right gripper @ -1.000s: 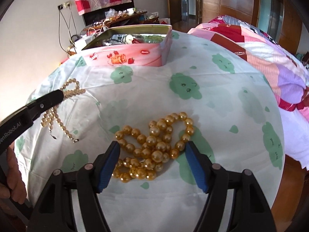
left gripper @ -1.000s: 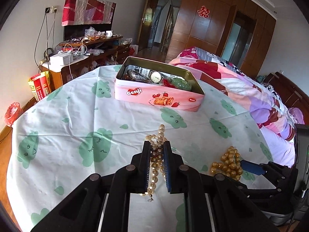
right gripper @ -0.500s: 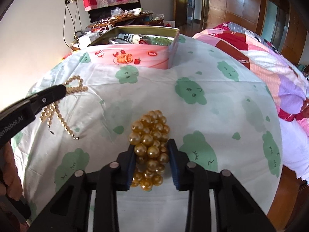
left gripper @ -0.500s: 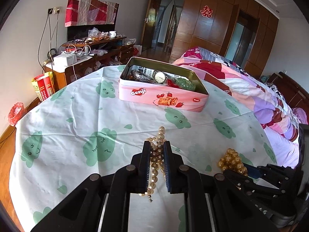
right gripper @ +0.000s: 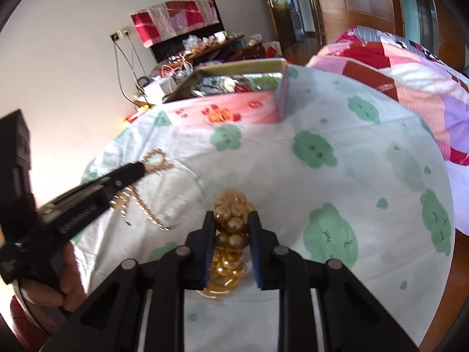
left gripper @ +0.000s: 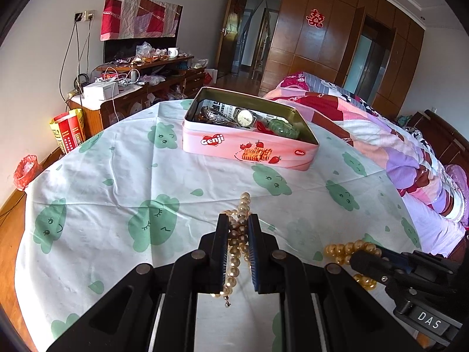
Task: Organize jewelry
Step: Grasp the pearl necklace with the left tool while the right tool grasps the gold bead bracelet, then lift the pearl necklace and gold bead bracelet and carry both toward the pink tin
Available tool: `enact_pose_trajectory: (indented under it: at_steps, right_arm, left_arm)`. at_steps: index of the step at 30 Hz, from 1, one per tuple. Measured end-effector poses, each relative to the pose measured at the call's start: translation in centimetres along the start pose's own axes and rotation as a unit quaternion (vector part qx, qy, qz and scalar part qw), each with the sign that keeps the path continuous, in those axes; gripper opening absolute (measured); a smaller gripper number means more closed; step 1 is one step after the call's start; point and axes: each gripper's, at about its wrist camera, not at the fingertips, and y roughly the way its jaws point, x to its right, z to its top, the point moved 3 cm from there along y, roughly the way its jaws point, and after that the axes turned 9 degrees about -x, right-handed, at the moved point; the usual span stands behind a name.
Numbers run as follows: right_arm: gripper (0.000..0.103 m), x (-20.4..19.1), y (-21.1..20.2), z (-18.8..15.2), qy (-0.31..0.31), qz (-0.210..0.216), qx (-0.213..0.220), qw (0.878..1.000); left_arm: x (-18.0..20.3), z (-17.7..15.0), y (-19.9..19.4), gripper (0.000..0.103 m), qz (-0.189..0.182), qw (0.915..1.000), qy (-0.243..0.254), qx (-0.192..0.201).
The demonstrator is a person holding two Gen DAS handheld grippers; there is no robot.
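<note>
Two tools, two bead strands, one tin on the cloth-covered counter.

The left tool [left gripper: 238,226] stays clamped on the pale pearl necklace [left gripper: 234,261], as half a second ago. To its right, the right tool [right gripper: 230,226] stays pinched on the bunched gold bead necklace [right gripper: 231,226], now tilted, its view blurred. Ahead of both, the pink tin [left gripper: 249,149] shows one watch [left gripper: 244,117] only in the left view.
</note>
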Motion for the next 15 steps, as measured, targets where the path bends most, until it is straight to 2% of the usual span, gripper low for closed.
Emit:
enact_pose_trajectory:
  at_steps: [3,8,15]
  right_arm:
    - [0.025,-0.4,-0.2,0.1,-0.011,-0.013,0.008,1.000]
    - [0.025,0.2,-0.6,0.2,0.003,0.000,0.014,1.000]
    - [0.025,-0.6,-2.7,1.3,-0.006,0.001,0.052,0.999]
  left_arm:
    - [0.0,0.0,-0.1,0.012,0.000,1.0000,0.000,0.001]
    - [0.0,0.0,-0.1,0.012,0.001,1.0000,0.000,0.001]
    - [-0.1,0.2,-0.7,0.012,0.010,0.9998,0.005,0.014]
